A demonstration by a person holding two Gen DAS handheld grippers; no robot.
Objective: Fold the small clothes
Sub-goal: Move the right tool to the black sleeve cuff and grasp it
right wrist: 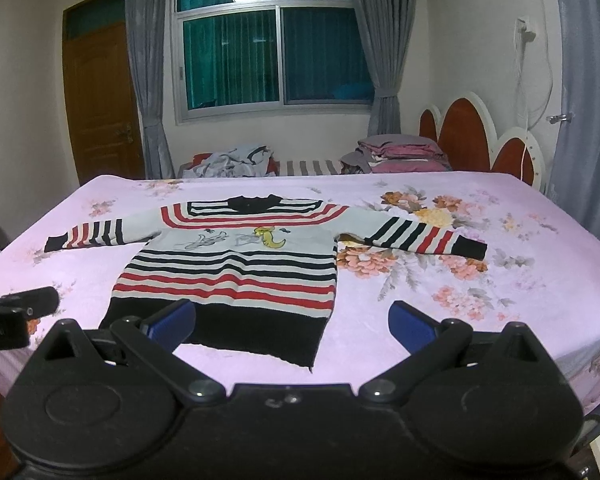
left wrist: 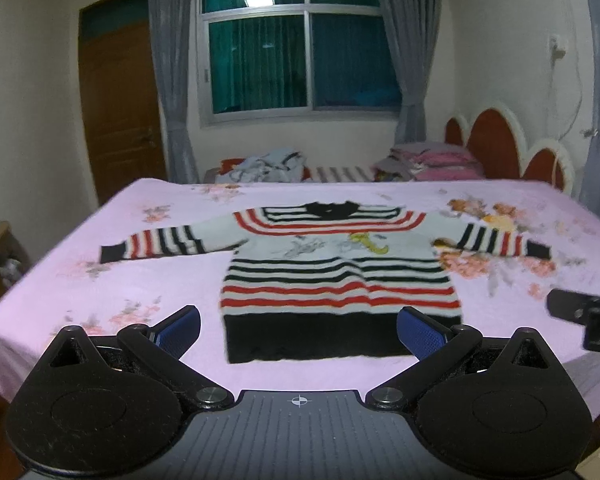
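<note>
A small striped sweater (left wrist: 336,276), white with red and black stripes and a black hem, lies flat on the pink floral bed sheet (left wrist: 140,280) with both sleeves spread out. It also shows in the right wrist view (right wrist: 236,276). My left gripper (left wrist: 298,330) is open and empty, just before the sweater's black hem. My right gripper (right wrist: 292,322) is open and empty, near the hem's right corner. The right gripper also shows at the right edge of the left wrist view (left wrist: 588,316), and the left gripper shows at the left edge of the right wrist view (right wrist: 12,312).
The bed sheet also shows in the right wrist view (right wrist: 500,280). A heap of clothes (left wrist: 260,168) and a stack of folded pink and grey items (left wrist: 432,160) lie beyond the bed's far edge. A red and white headboard (left wrist: 508,144) stands at the right, a wooden door (left wrist: 116,112) at the left.
</note>
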